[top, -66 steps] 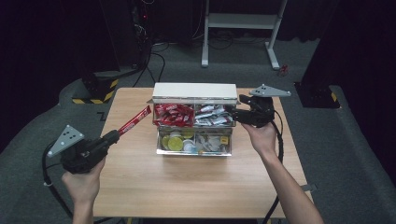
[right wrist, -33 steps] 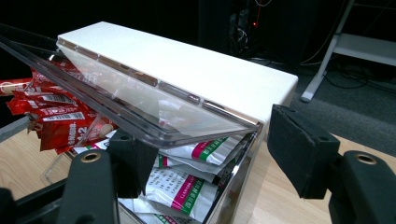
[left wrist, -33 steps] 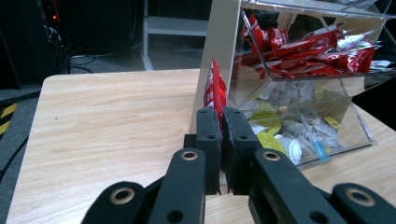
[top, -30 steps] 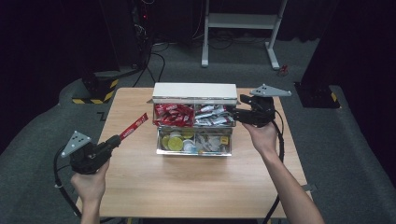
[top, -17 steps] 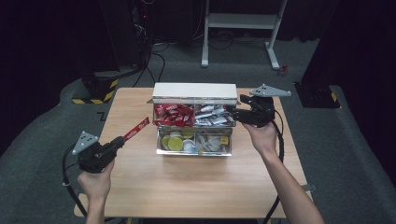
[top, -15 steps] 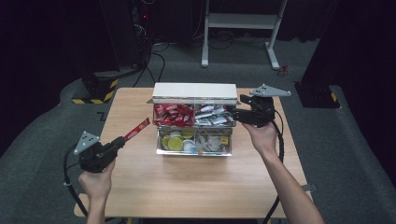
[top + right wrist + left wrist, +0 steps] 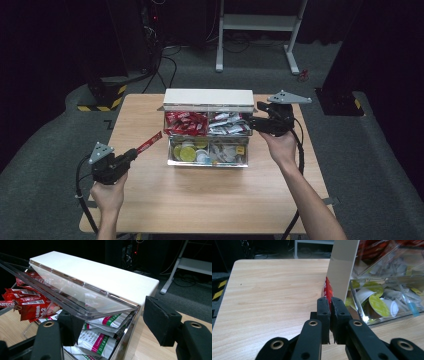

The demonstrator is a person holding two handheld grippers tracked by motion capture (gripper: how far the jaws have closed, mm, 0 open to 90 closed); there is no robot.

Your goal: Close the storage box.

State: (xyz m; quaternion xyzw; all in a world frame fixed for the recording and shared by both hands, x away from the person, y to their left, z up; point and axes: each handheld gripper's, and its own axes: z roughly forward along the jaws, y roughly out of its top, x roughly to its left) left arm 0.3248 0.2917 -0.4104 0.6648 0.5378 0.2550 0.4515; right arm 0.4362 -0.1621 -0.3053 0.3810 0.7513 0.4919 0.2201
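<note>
A clear-fronted organiser box [image 7: 207, 97] with a white top stands at the back middle of the wooden table [image 7: 210, 200]. Its upper bins hold red stick packets [image 7: 185, 122] and white sachets [image 7: 227, 124]; the lower bin holds yellow-green pods [image 7: 187, 152]. My left gripper [image 7: 131, 154] is shut on a red stick packet [image 7: 149, 143] just left of the box; in the left gripper view that gripper [image 7: 330, 302] pinches the packet [image 7: 328, 290] edge-on. My right gripper [image 7: 252, 122] sits at the box's right end, open [image 7: 113, 320], one jaw under the raised clear lid [image 7: 75, 297], the other outside the box wall.
Bare tabletop lies in front of the box and to both sides. Beyond the far edge are floor cables, a white metal frame [image 7: 260, 22] and a black-and-yellow striped base [image 7: 107, 92]. The surroundings are dark.
My left gripper has carried the red stick packet rightward and nearer the table's front, closer to the box's left end. The right gripper has held still at the lid.
</note>
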